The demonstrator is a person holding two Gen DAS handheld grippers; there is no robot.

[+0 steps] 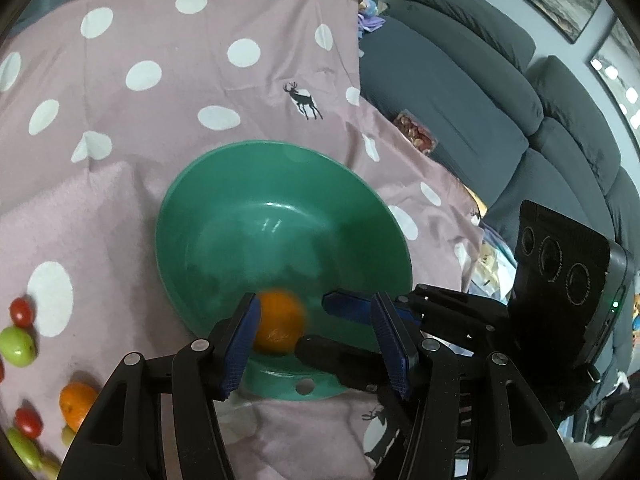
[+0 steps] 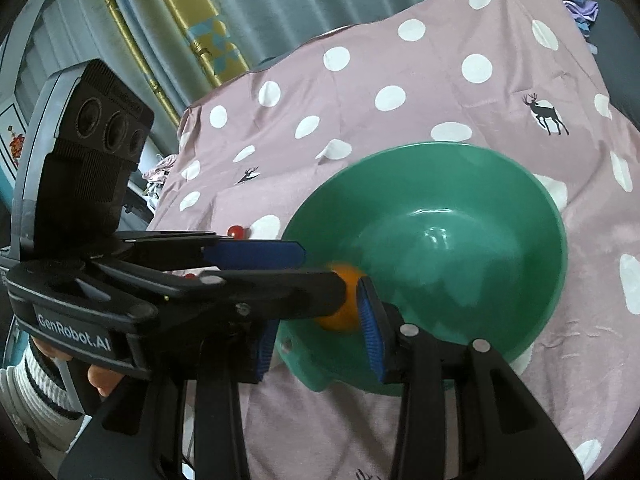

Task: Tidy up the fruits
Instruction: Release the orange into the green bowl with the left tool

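Note:
A small orange (image 1: 278,322) (image 2: 336,323) shows blurred just inside the near wall of the green bowl (image 1: 280,208) (image 2: 460,240), which stands on a pink dotted cloth (image 1: 140,128). My left gripper (image 1: 316,320) (image 2: 324,271) is open over the bowl's near rim. The orange lies beside its left pad, well clear of the right one. My right gripper (image 2: 320,312) (image 1: 312,322) comes in from the other side with its fingers apart. The orange lies just beyond its fingertips, next to its right pad, and no pad presses on it.
More fruit lies on the cloth to the left: red tomatoes (image 1: 20,312), a green fruit (image 1: 16,346), another orange (image 1: 76,404). One red tomato (image 2: 236,231) shows behind the left gripper. A grey sofa (image 1: 460,92) borders the cloth's right edge. A striped sleeve (image 2: 24,380) holds the left gripper.

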